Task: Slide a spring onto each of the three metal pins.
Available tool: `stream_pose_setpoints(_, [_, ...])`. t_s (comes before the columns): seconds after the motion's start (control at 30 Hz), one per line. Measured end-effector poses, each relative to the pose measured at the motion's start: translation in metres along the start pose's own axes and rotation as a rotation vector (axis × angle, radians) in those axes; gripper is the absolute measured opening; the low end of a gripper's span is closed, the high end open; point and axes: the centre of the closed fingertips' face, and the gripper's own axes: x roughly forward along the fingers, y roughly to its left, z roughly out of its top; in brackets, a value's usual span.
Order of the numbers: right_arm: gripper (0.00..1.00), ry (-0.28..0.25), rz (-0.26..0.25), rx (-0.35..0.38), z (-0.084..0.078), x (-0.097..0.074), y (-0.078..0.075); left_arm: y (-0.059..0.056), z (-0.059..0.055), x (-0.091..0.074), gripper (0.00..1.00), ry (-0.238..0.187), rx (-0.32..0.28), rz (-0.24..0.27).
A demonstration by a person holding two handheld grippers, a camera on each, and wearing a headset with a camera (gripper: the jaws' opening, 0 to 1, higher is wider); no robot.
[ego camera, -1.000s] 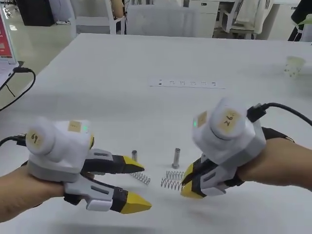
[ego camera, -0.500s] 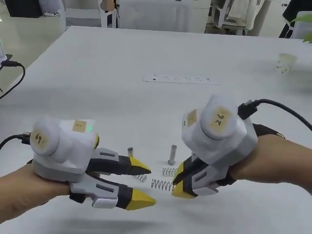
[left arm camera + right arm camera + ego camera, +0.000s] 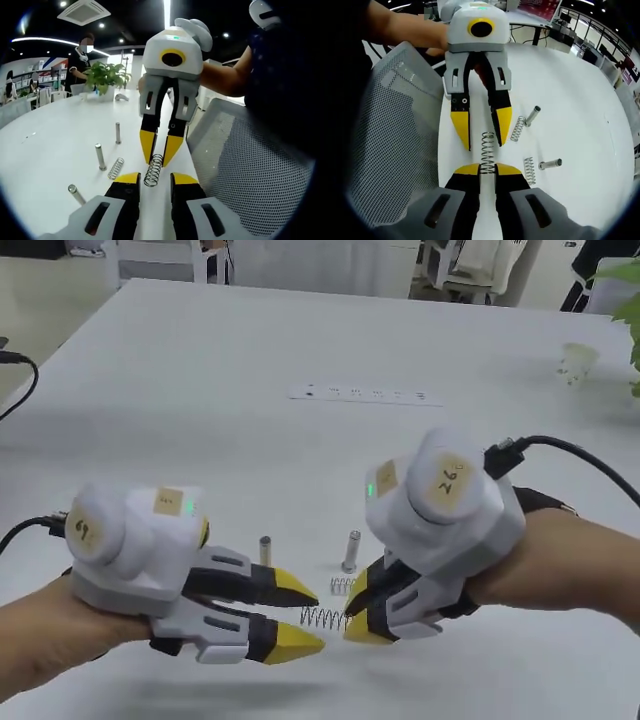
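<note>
My right gripper (image 3: 352,624) (image 3: 487,170) is shut on one end of a thin steel spring (image 3: 322,618) (image 3: 487,148) and holds it level just above the white table (image 3: 200,440). The left gripper (image 3: 303,616) (image 3: 155,179) faces it, open, with the spring's free end (image 3: 153,170) between its yellow tips. A second spring (image 3: 343,586) (image 3: 115,168) lies by an upright metal pin (image 3: 351,550) (image 3: 100,156). Another pin (image 3: 265,550) (image 3: 76,194) stands nearer the left gripper, and a third pin (image 3: 118,133) farther off. A third spring (image 3: 518,128) lies on the table.
A white power strip (image 3: 365,395) lies at mid-table and a paper cup (image 3: 578,360) stands at the far right. A black cable (image 3: 560,452) trails from the right gripper. A mesh chair back (image 3: 240,150) is beside the table, with a plant (image 3: 105,75) at the far end.
My right gripper has carried the spring leftwards, away from the pin, until its free end sits between the left gripper's jaws. The left gripper has edged towards it.
</note>
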Motion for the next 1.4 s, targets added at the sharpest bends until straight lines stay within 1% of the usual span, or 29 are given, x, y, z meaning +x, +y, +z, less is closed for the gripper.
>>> stream_pose_setpoints(0.13, [0.08,0.011,-0.004,0.002,-0.002,-0.002,-0.001,-0.002,0.001,0.002,0.13,-0.009,0.007,-0.018])
stream_pose_setpoints(0.33, [0.08,0.017,0.004,-0.004,-0.005,-0.004,0.003,-0.005,0.005,0.003,0.1,-0.022,0.015,-0.042])
stream_pose_setpoints(0.53, [0.08,0.022,0.004,-0.007,-0.006,-0.005,0.006,-0.008,0.004,0.004,0.04,-0.014,0.026,-0.062])
stream_pose_setpoints(0.57, [0.08,0.022,0.006,-0.007,-0.006,-0.006,0.006,-0.008,0.005,0.004,0.03,-0.015,0.031,-0.062])
stream_pose_setpoints(0.83, [0.08,0.016,0.005,-0.014,-0.008,-0.01,0.005,-0.007,0.008,0.007,0.02,-0.023,0.043,-0.068])
stream_pose_setpoints(1.0, [0.08,0.002,0.01,-0.009,-0.01,-0.011,0.005,-0.008,0.01,0.008,0.02,-0.026,0.036,-0.07])
stream_pose_setpoints(1.17, [0.09,-0.012,0.012,-0.005,-0.009,-0.011,0.004,-0.008,0.011,0.007,0.02,-0.025,0.033,-0.067])
stream_pose_setpoints(1.27, [0.09,-0.02,0.018,-0.006,-0.008,-0.01,0.004,-0.008,0.013,0.006,0.02,-0.025,0.034,-0.065])
stream_pose_setpoints(1.4, [0.1,-0.019,0.022,-0.005,-0.01,-0.007,0.004,-0.01,0.02,0.004,0.02,-0.047,0.036,-0.063])
